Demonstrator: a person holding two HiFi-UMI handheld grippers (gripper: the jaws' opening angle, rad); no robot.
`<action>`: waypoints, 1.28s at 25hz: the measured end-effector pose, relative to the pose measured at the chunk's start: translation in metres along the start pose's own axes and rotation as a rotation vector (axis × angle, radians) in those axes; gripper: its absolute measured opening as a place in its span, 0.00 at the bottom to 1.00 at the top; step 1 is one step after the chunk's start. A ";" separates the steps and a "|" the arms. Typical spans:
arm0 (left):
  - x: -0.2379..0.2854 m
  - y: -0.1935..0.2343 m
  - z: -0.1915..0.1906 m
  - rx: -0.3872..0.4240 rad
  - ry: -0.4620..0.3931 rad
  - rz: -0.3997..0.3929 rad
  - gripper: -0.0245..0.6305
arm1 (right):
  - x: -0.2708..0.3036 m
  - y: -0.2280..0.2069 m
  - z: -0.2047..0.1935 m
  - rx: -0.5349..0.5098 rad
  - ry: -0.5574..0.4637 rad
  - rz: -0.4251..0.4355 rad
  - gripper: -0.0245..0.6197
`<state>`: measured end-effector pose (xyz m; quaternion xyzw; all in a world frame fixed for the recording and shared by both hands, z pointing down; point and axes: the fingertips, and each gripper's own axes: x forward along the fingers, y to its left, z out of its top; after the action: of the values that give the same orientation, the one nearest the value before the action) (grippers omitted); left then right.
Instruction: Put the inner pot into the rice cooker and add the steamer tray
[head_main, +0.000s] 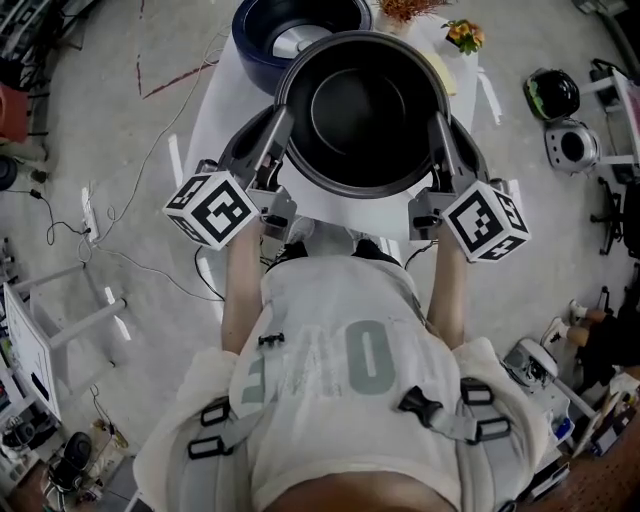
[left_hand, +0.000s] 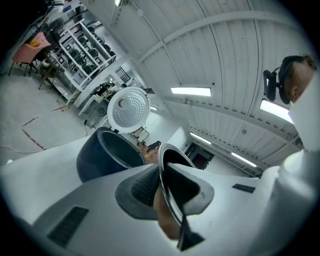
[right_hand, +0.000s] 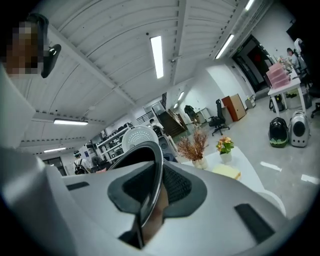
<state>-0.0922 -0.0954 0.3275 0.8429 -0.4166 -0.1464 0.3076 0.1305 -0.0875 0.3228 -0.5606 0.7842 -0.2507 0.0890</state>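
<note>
In the head view I hold the inner pot (head_main: 362, 112) with the left gripper (head_main: 283, 128) clamped on it at 9 o'clock and the right gripper (head_main: 441, 130) at 3. The rice cooker (head_main: 258, 45) sits at 12. In the left gripper view, the jaws pinch the pot's rim (left_hand: 166, 192). The right gripper view shows the same.

White T-shirt (head_main: 350, 330) on me, grey lettering, grey harness straps (head_main: 445, 418), black buckles (head_main: 415, 403). My left gripper (head_main: 283, 125) and right gripper (head_main: 441, 125): grey shells, black-and-white marker cubes (head_main: 212, 208).
</note>
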 end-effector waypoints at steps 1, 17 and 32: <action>0.001 -0.003 0.007 0.009 -0.012 -0.008 0.12 | 0.002 0.004 0.008 -0.007 -0.016 0.012 0.13; 0.052 -0.002 0.135 0.231 -0.127 0.044 0.12 | 0.101 0.052 0.100 -0.048 -0.117 0.132 0.13; 0.106 0.084 0.169 0.206 -0.030 0.173 0.12 | 0.214 0.047 0.085 -0.071 0.087 0.098 0.14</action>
<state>-0.1641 -0.2853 0.2529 0.8286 -0.5052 -0.0882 0.2245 0.0510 -0.2990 0.2569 -0.5128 0.8223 -0.2423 0.0468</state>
